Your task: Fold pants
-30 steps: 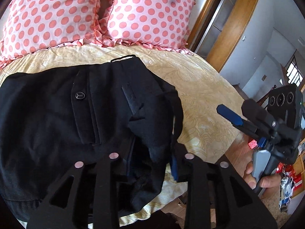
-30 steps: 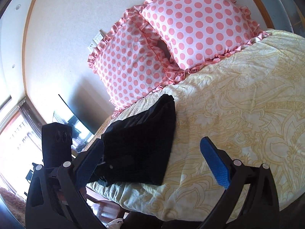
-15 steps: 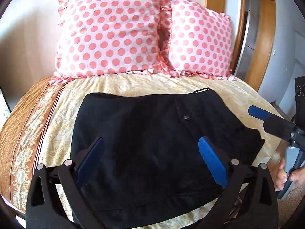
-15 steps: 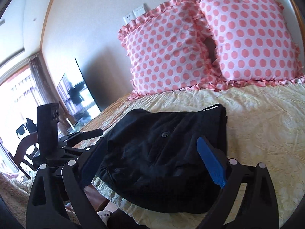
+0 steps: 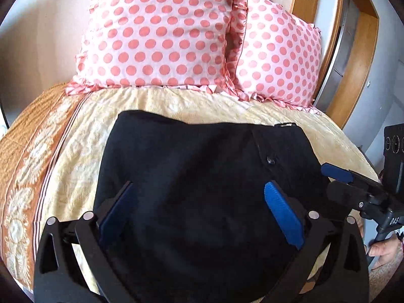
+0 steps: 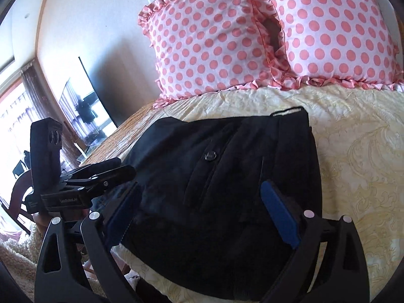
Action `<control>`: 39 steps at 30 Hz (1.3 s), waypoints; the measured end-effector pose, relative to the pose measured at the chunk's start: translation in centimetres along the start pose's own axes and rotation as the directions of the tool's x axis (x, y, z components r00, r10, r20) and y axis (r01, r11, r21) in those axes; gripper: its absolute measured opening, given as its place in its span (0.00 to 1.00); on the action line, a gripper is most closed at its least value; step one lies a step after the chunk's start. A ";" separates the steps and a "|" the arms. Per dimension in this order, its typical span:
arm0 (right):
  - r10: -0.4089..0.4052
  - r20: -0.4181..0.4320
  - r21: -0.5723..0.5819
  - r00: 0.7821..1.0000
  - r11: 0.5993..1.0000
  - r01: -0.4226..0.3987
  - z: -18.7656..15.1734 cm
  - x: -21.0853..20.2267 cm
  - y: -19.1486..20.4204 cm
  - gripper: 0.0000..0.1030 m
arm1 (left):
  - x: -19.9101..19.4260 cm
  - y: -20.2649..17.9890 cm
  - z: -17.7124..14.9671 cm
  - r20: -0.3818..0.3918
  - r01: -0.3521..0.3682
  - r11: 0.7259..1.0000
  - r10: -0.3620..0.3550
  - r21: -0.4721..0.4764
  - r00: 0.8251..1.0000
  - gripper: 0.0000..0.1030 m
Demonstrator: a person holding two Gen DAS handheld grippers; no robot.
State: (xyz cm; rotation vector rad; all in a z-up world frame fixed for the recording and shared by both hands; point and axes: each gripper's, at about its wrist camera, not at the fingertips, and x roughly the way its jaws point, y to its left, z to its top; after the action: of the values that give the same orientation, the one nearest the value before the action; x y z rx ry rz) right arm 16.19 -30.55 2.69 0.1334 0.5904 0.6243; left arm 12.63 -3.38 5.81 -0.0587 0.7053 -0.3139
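The black pants (image 5: 197, 176) lie folded in a compact stack on the yellow bedspread (image 5: 202, 103), with a button (image 5: 271, 161) and a waistband corner toward the pillows. They also show in the right wrist view (image 6: 222, 176). My left gripper (image 5: 199, 209) is open and empty, hovering over the near part of the pants. My right gripper (image 6: 199, 214) is open and empty over the near edge of the pants. It also shows at the right of the left wrist view (image 5: 338, 174). The left gripper shows at the left of the right wrist view (image 6: 101, 174).
Two pink polka-dot pillows (image 5: 164, 32) (image 6: 328, 25) lean at the head of the bed. An orange patterned border (image 5: 27, 166) runs along the bed's left side. A wooden door frame (image 5: 353, 50) stands at the right. A television (image 6: 85, 98) stands by the wall.
My left gripper has let go of the pants fabric and opened, then pulled back to face the stack. Both grippers have drawn nearer over the folded pants.
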 end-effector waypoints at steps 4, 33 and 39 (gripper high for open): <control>-0.126 -0.169 -0.030 0.977 0.992 0.123 -0.6 4.3 -0.6 0.95 | 4.1 1.6 0.8 -0.169 -0.063 0.996 0.051 -0.065 0.984 0.98; 0.014 -0.184 0.322 0.983 0.946 0.047 1.2 3.9 -10.4 0.60 | 1.3 2.7 -3.4 -0.133 -0.048 0.997 0.055 0.054 0.990 0.98; -0.072 -0.151 0.196 0.986 0.975 0.101 1.5 3.0 -8.1 0.41 | 1.4 2.7 -3.4 -0.127 -0.043 0.997 0.050 0.058 0.991 0.98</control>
State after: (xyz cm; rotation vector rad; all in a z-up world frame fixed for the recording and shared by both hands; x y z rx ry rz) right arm 23.14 -35.31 0.17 0.2549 0.7946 0.4900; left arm 12.10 -1.01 1.91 0.0303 0.8236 -0.2936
